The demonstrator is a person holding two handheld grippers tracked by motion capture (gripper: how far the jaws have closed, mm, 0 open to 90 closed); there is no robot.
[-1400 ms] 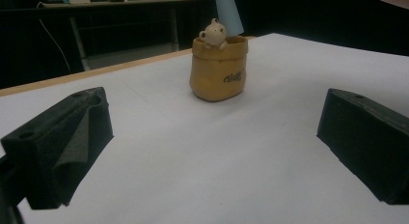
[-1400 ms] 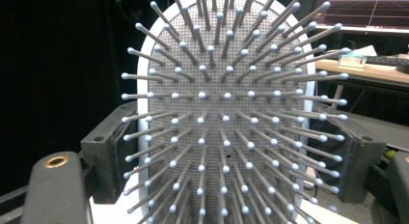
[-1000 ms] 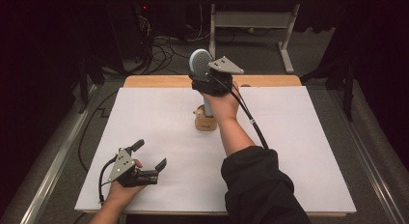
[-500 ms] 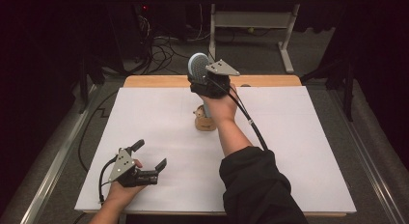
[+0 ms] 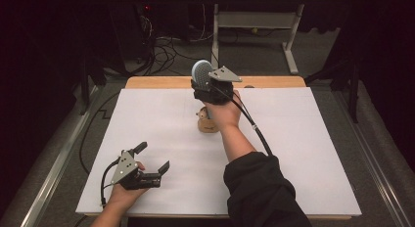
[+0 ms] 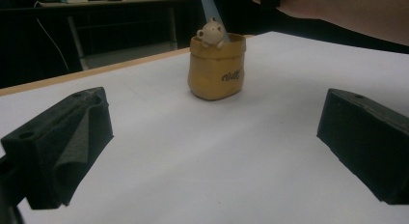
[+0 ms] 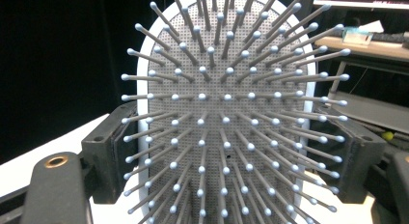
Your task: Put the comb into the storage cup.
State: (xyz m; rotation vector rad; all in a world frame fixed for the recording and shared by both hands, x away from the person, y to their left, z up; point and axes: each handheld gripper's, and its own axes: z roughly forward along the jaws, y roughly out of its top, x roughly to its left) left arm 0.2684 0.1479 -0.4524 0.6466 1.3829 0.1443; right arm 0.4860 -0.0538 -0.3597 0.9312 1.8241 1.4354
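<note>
- We are gripping the hairbrush (image 7: 226, 113) with our right gripper (image 5: 208, 87): its 2 jaws are pressing on either edge of the pale oval head, bristles facing the gripper's camera.
- In the high view we are holding the brush head (image 5: 199, 70) upright above the far middle of the white table (image 5: 303, 153), with the handle (image 6: 210, 7) running down into the small yellow holder (image 6: 217, 72).
- A little bear figure (image 6: 211, 32) is sitting at the holder's rim, touching the handle.
- We are resting our left gripper (image 5: 151, 161) near the table's front left, well apart from the holder, its 2 jaws standing wide with nothing between them.
</note>
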